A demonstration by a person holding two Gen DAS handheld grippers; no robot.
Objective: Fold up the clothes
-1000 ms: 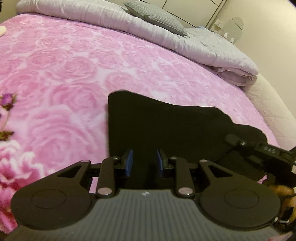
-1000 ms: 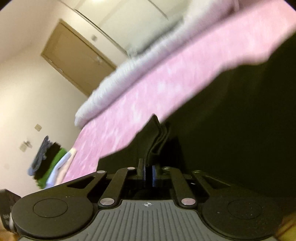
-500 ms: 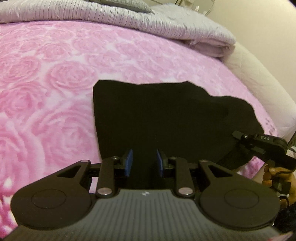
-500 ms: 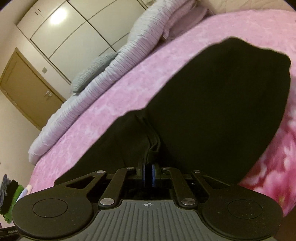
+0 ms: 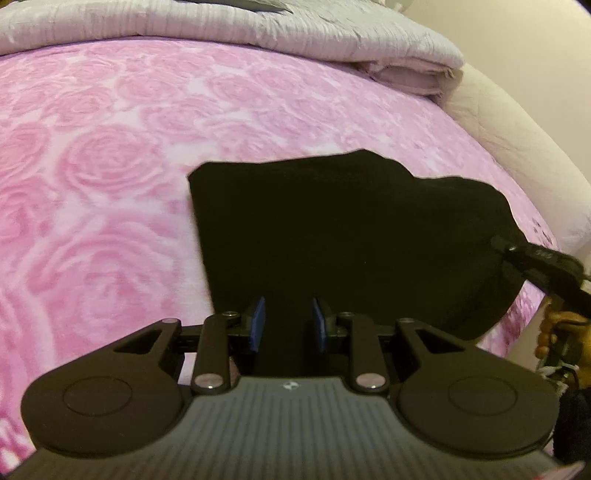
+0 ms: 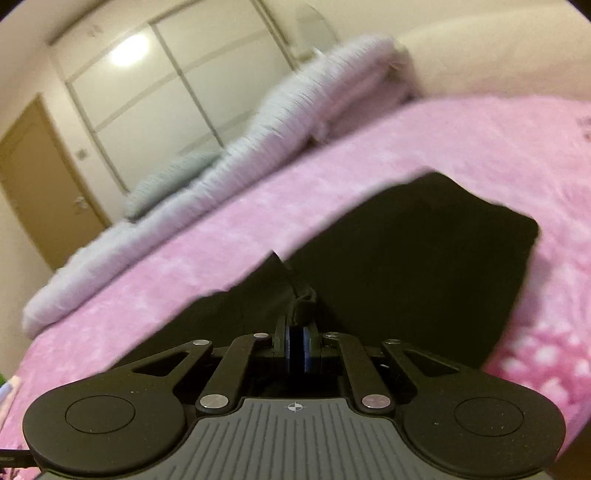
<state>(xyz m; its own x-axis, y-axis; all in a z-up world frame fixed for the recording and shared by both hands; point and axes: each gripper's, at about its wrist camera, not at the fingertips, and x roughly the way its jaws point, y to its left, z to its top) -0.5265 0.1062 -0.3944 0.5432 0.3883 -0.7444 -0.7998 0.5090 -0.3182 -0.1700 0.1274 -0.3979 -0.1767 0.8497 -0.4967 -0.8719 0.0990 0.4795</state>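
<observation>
Garment (image 5: 351, 236) dragged nearer, right hand-held gripper (image 6: 297, 332) clamped (tilted)

Both my grippers slid back toward the near edge of the bed (image 5: 92, 155), dragging the black garment (image 5: 351, 229) along. It used to fill the right camera; now its far edge sits around 2 o'clock (image 6: 424, 251). Duvet (image 5: 258, 33) ended up higher, near 12 o'clock in the left view.

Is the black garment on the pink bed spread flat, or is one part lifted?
Mostly flat on the pink blanket. One edge of the black garment is bunched between the shut right gripper.
</observation>
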